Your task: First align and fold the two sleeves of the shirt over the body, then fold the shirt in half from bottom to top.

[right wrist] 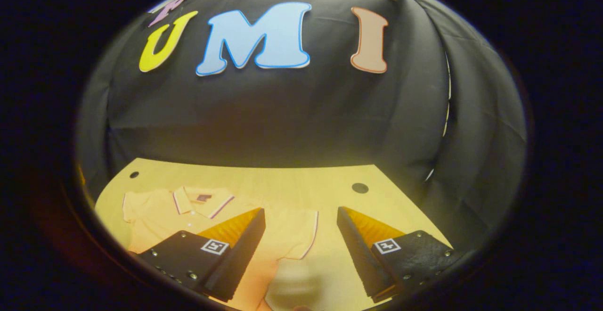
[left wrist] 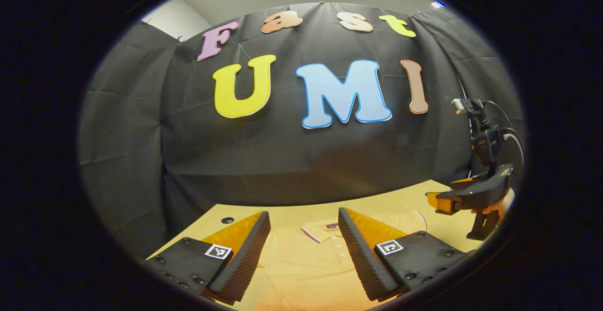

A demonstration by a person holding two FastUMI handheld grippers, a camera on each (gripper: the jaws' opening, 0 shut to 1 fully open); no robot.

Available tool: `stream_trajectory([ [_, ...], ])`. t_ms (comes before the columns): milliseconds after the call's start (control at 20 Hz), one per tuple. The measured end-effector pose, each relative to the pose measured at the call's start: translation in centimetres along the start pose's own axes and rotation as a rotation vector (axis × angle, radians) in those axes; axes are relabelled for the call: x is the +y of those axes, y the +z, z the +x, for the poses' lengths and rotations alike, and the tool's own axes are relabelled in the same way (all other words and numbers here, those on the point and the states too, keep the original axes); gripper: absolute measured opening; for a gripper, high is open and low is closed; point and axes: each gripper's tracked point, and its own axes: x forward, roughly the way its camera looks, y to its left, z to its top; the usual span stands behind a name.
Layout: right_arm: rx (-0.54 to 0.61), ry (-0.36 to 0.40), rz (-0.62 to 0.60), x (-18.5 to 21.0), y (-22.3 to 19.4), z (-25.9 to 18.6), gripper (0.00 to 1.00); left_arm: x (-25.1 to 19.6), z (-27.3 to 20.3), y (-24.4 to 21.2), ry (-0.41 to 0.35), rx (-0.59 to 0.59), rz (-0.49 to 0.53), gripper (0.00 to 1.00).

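A pale orange polo shirt (left wrist: 301,264) lies flat on the wooden table (left wrist: 405,200), collar (left wrist: 322,230) toward the back wall. My left gripper (left wrist: 304,228) hangs open above the shirt's chest, nothing between its fingers. At the right of the left gripper view a hand holds the other gripper (left wrist: 435,202) over the table. In the right gripper view the shirt (right wrist: 160,212) spreads at the lower left, its collar (right wrist: 202,200) and one short sleeve (right wrist: 294,233) showing. My right gripper (right wrist: 301,224) stands open above that sleeve's cuff, holding nothing.
Black cloth walls close the booth behind the table and on both sides. The tabletop has a small round hole (right wrist: 360,188) at the back right and another hole (right wrist: 134,175) at the back left. Bare wood (right wrist: 282,184) lies beyond the shirt.
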Motion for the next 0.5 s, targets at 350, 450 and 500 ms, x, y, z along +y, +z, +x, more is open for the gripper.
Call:
stream_trajectory([
  [350, 0.183, -0.022, 0.081, -1.2, -5.2, 6.8, 0.96, 0.1, 0.5, -1.2, 0.003, 0.031, 0.004, 0.96],
  [450, 0.233, -0.025, 0.105, -1.3, -6.5, 8.2, 0.96, 0.1, 0.5, -1.7, 0.003, 0.041, 0.002, 0.96],
  [500, 0.254, -0.027, 0.116, -1.3, -7.1, 8.9, 0.97, 0.1, 0.4, -2.0, 0.005, 0.046, 0.004, 0.99],
])
